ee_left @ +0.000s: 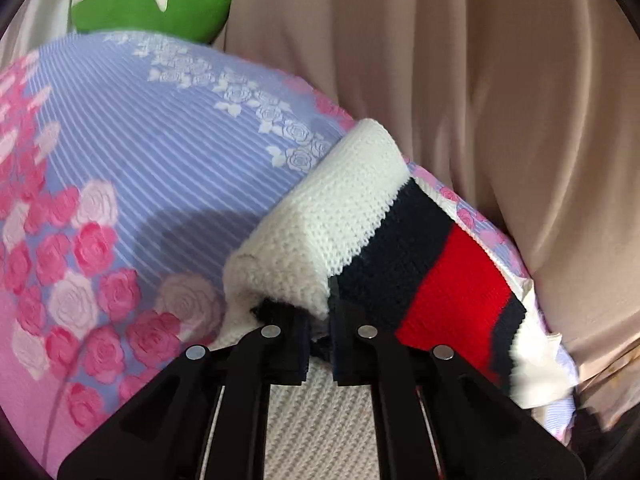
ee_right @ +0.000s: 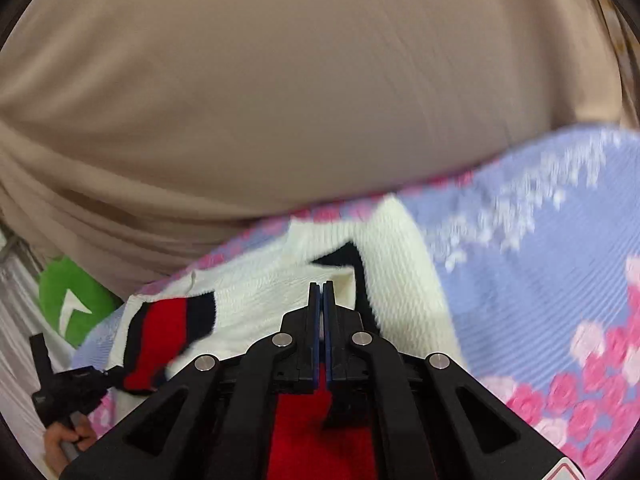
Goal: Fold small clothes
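A white knit sweater with navy and red stripes lies on a flowered bedsheet. My left gripper is shut on a bunched navy and white fold of it, and the lifted cloth rises ahead of the fingers. In the right wrist view the sweater spreads ahead, its red-striped part at the left pulled up by the left gripper. My right gripper is shut, with red knit gathered right under its fingers. The pinch itself is hidden beneath them.
Beige draped fabric hangs along the far edge of the bed and fills the upper right wrist view. A green cushion with a white mark sits beyond the bedsheet. A hand holds the left gripper.
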Demonstrator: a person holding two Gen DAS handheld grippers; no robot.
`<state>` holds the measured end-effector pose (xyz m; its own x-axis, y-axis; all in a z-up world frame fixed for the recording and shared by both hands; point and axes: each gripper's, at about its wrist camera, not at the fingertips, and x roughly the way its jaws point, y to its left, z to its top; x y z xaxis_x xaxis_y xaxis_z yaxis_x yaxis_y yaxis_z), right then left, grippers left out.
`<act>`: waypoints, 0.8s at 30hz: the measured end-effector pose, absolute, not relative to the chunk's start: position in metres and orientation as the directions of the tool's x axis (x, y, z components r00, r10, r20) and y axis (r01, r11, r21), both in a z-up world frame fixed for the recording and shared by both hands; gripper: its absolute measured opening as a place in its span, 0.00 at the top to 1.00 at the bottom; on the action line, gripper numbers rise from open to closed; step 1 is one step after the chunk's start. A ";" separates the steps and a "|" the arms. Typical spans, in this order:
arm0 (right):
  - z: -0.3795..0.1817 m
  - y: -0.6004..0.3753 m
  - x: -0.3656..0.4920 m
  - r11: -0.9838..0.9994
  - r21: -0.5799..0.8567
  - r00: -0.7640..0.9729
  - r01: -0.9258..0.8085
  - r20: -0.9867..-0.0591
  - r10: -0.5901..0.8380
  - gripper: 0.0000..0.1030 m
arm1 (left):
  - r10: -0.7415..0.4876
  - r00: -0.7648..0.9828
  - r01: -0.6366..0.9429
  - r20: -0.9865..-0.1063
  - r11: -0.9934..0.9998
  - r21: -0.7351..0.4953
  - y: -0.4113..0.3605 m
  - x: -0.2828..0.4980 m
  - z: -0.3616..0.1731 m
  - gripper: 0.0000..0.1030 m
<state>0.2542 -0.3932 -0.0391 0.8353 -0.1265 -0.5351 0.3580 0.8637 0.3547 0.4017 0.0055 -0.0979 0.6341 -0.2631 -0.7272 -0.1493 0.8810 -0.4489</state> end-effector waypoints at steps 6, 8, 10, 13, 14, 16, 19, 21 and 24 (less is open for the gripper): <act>-0.083 -0.407 0.270 0.826 0.373 0.734 0.422 -0.676 -0.069 0.98 | -0.256 0.609 -0.144 -0.751 0.895 -0.422 -0.006 0.414 -0.111 0.94; -0.073 -0.407 0.268 0.822 0.398 0.757 0.407 -0.651 -0.060 0.95 | -0.264 0.614 -0.122 -0.744 0.900 -0.419 -0.005 0.410 -0.105 0.93; -0.067 -0.411 0.274 0.822 0.393 0.760 0.412 -0.647 -0.072 0.84 | -0.283 0.611 -0.110 -0.739 0.894 -0.434 -0.003 0.410 -0.103 0.90; -0.073 -0.421 0.301 0.820 0.397 0.730 0.411 -0.683 -0.035 0.63 | -0.292 0.618 -0.119 -0.730 0.883 -0.454 0.000 0.409 -0.101 0.87; -0.076 -0.422 0.308 0.825 0.390 0.715 0.409 -0.699 -0.024 0.62 | -0.291 0.618 -0.124 -0.730 0.881 -0.456 0.006 0.408 -0.100 0.86; -0.080 -0.419 0.314 0.853 0.348 0.697 0.389 -0.717 -0.026 0.69 | -0.292 0.615 -0.128 -0.732 0.879 -0.459 0.009 0.406 -0.099 0.85; -0.059 -0.410 0.308 0.873 0.341 0.768 0.350 -0.638 -0.058 0.96 | -0.282 0.607 -0.125 -0.743 0.889 -0.440 0.011 0.406 -0.098 0.85; -0.038 -0.413 0.296 0.867 0.355 0.821 0.350 -0.562 -0.101 0.97 | -0.274 0.599 -0.120 -0.752 0.898 -0.423 0.009 0.408 -0.101 0.84; -0.081 -0.429 0.318 0.857 0.276 0.689 0.435 -0.715 -0.119 0.97 | -0.269 0.581 -0.124 -0.768 0.904 -0.410 0.006 0.415 -0.114 0.83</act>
